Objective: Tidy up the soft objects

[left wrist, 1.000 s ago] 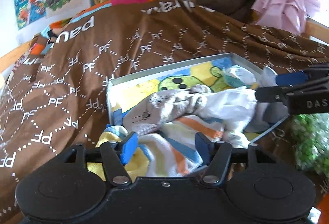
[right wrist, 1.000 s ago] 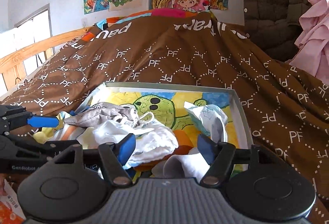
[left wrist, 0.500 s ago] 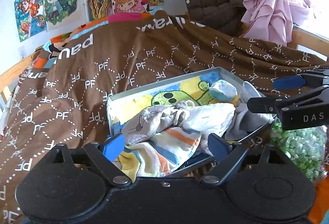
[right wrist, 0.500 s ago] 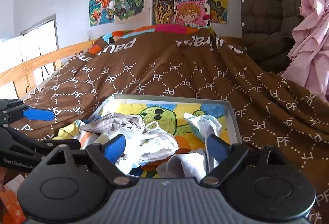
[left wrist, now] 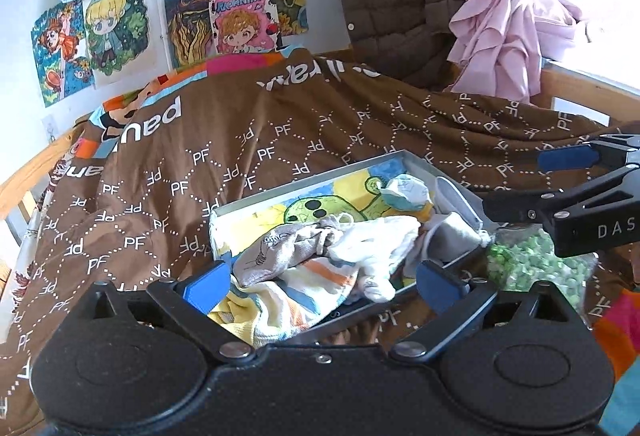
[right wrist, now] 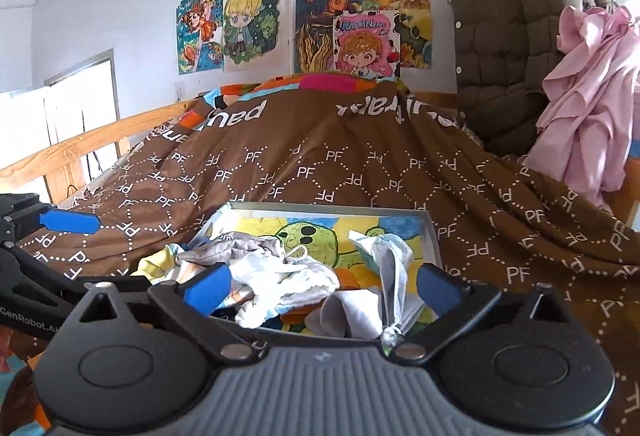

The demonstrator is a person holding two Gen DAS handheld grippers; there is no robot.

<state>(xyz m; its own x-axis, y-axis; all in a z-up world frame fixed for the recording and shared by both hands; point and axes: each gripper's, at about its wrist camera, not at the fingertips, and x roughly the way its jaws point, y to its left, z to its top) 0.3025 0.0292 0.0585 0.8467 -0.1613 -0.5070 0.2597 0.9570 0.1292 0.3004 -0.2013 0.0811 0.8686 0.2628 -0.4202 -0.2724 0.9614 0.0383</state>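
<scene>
Both the left gripper (left wrist: 322,282) and right gripper (right wrist: 322,286) gape wide, empty.

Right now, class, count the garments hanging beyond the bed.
2: a brown jacket right of the posters, and a pink garment to the jacket's right. More may hang out of view.

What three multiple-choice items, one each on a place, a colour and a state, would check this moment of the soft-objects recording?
1. The tray of cloths lies on:
A. a brown bedspread
B. a wooden desk
C. a tiled floor

2. The garment hanging beside the quilted jacket is:
A. green
B. pink
C. black

3. The left gripper and right gripper are:
A. both shut on cloth
B. one shut
C. both open

Answers: 1 A, the brown bedspread surrounds the tray; 2 B, pink garment; 3 C, the blue-padded fingers stand wide apart, holding nothing.
</scene>
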